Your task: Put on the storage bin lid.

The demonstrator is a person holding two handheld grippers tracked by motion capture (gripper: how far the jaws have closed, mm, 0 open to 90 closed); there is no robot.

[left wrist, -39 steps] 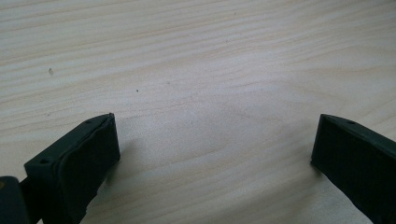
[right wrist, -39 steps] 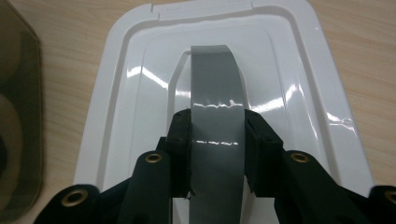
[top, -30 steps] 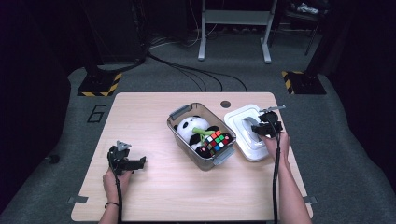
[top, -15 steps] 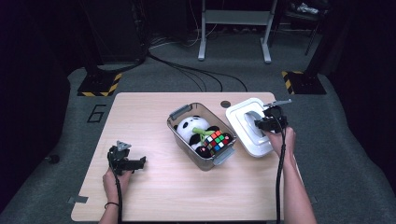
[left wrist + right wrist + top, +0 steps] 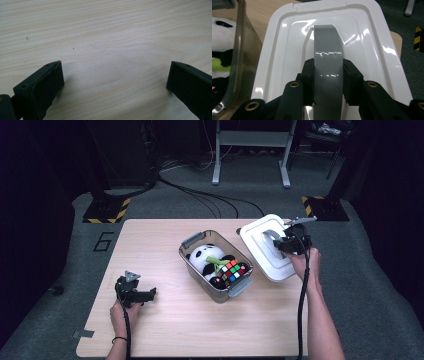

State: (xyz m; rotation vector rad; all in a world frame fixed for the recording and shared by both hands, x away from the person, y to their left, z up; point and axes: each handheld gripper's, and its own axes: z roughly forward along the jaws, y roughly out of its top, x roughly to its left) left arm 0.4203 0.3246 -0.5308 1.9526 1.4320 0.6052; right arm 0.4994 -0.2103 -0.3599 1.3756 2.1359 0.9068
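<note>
We see the right claw (image 5: 286, 241) clamped on the grey handle (image 5: 327, 62) of the white lid (image 5: 260, 245), one pad pressing each side of it. The lid hangs tilted at the right edge of the surface (image 5: 165, 330), its outer part past that edge and its near-left corner just beside the clear bin (image 5: 192, 265). The bin sits open at mid-surface, turned at an angle, with a panda (image 5: 204, 256) and a colour cube (image 5: 233, 271) inside. A narrow strip of bare wood lies between bin and lid; the widest free stretch runs left and in front of the bin. The left claw (image 5: 142, 296) rests low near the front-left corner, its jaws spread wide with nothing between them, bare wood beneath. Around the surface we see grey carpet, cables, two striped floor blocks and a metal stand (image 5: 250, 150) behind.
</note>
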